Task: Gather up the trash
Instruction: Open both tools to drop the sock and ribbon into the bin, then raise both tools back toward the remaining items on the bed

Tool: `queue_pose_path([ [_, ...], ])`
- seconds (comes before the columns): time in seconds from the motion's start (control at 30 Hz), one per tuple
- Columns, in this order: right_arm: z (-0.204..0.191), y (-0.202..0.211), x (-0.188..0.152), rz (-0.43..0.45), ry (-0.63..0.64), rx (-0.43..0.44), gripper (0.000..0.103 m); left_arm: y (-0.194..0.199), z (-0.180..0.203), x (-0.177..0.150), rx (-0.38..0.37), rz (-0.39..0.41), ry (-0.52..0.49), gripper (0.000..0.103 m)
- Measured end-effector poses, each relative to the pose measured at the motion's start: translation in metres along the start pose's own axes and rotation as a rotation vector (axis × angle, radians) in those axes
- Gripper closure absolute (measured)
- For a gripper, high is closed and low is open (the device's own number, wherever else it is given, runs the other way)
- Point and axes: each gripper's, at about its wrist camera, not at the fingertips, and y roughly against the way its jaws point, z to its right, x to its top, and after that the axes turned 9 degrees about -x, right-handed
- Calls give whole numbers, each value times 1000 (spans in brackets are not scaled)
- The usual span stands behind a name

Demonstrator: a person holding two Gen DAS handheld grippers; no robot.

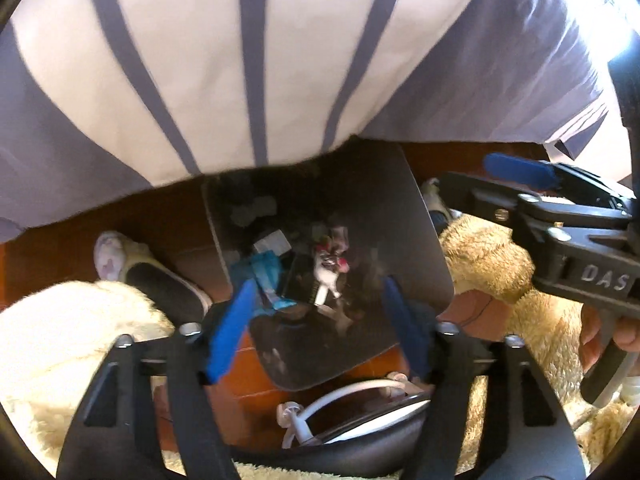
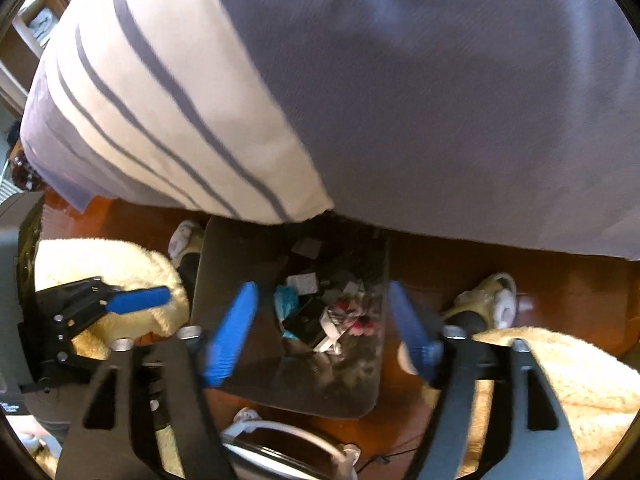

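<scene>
Already the trash (image 1: 304,268) lies inside the dark bin (image 1: 420,248) that stands on the reddish wooden floor (image 1: 52,236): a crumpled white and red wrapper near the middle, a light blue packet toward the left wall of the bin, a small white box behind it and some dark, flat pieces, which are too blurred to name. In the right wrist view the same heap (image 2: 320,316) sits low in the bin (image 2: 224,252), whose far rim is hidden under the edge of a striped white and lavender bedcover (image 2: 180,120). The left gripper (image 1: 316,320) hangs over the bin with its blue fingers spread wide apart, and nothing is between them; the right gripper (image 2: 320,328) is the same, released and empty, pointing down into the opening. Each one is also visible from the side in the other camera, just beside the bin. So I judge that one piece has probably gone in and both tools are free for the next one. How much is left I cannot tell, because the floor that is visible around the bin shows no loose rubbish. Near the left and right walls of the bin there are two feet in pale slippers (image 2: 492,304), and fluffy cream fabric (image 1: 60,340) covers the lower corners of both views. Under the near rim of the bin a white curved cord or handle (image 1: 360,392) crosses the floor; what it belongs to is not clear.
</scene>
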Motion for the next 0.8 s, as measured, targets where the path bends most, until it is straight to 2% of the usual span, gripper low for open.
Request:
queue_pose_path([
  [0.07, 5, 9, 0, 26, -12, -35, 11, 10, 2, 2, 18, 25, -7, 17],
  [0.1, 8, 13, 0, 36, -15, -56, 5, 15, 3, 3, 25, 38, -12, 14],
  [0.13, 10, 18, 1, 48, -15, -79, 5, 22, 4, 5, 33, 54, -20, 8],
  [0.4, 21, 58, 9, 125, -13, -95, 5, 71, 17, 16, 53, 171, -55, 8],
  [0.6, 28, 104, 30, 248, -29, -95, 5, 118, 24, 33, 72, 283, -90, 8],
  [0.8, 33, 144, 60, 369, -18, -109, 3, 168, 32, 66, 102, 415, -117, 8],
])
